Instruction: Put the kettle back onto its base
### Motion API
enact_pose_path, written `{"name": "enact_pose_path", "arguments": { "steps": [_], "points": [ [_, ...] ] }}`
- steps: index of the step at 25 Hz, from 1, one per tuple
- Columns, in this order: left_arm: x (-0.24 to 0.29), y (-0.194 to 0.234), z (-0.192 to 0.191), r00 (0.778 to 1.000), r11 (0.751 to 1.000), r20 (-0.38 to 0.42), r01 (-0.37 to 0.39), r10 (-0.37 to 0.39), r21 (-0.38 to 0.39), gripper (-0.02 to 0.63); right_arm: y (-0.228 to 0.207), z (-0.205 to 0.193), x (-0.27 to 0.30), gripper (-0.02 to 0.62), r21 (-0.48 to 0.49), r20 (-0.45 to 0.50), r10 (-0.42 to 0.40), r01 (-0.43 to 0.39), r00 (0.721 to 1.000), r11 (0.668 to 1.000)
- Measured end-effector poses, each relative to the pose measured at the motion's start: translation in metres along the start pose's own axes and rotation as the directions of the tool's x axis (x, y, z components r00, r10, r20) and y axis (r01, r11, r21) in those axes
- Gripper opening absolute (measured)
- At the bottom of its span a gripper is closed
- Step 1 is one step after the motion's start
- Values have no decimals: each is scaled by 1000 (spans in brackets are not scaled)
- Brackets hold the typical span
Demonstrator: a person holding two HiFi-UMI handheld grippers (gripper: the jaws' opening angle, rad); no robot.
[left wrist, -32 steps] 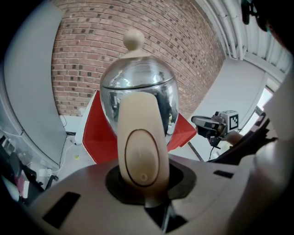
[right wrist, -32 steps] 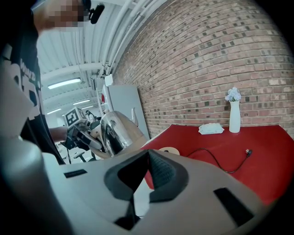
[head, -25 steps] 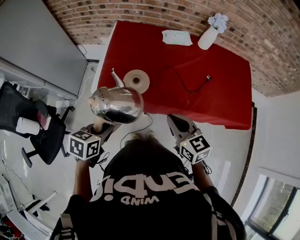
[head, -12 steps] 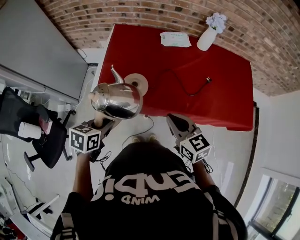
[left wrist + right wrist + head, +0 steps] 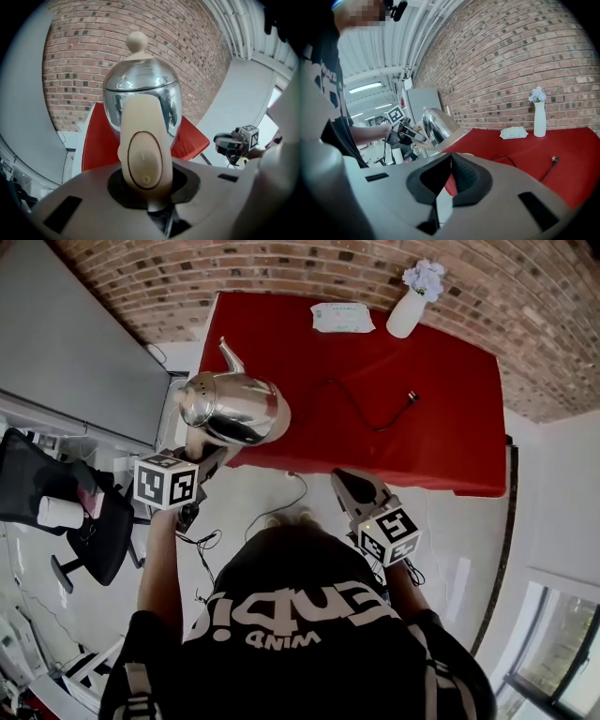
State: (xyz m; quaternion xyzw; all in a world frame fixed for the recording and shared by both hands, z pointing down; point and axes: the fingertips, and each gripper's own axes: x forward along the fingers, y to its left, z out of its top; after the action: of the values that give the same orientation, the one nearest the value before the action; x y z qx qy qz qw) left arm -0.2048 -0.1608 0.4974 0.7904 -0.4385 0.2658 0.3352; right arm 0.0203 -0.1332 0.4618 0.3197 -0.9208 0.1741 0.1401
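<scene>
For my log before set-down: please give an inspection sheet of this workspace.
Surface: red table against the brick wall.
Job's things: steel kettle held up at the table's near left corner; base not in sight.
Clutter: white vase with flowers, wipes packet, both by the far edge.
Grippers: left gripper shut on the kettle's handle; right gripper open, empty.
Cables: black cable on the table; thin wires on the floor.
Surroundings: black chair.

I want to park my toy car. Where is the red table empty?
The red table is bare right of the black cable and along its near edge. A white vase and white packet crowd the back edge; the shiny steel kettle hangs over the left corner.
</scene>
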Motion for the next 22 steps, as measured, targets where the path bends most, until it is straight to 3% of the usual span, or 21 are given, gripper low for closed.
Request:
{"name": "enact_pose_path", "arguments": {
  "steps": [5,10,18,22],
  "points": [
    [9,17,36,1000,999,9,-24,24,46,60,-6,-4,-3,23,12,-2,-15,15,1000,1000],
    [19,25,45,999,997,-34,-12,15,79,60,-11,-5,-5,23,23,0,-30,30,1000,999],
    [36,29,44,997,995,-68,-39,46,97,60,-17,-5,-7,23,25,11,-41,41,999,999],
    [54,27,24,993,998,-118,5,2,66,60,-20,-6,-7,23,30,6,-43,43,999,999]
  ]
}}
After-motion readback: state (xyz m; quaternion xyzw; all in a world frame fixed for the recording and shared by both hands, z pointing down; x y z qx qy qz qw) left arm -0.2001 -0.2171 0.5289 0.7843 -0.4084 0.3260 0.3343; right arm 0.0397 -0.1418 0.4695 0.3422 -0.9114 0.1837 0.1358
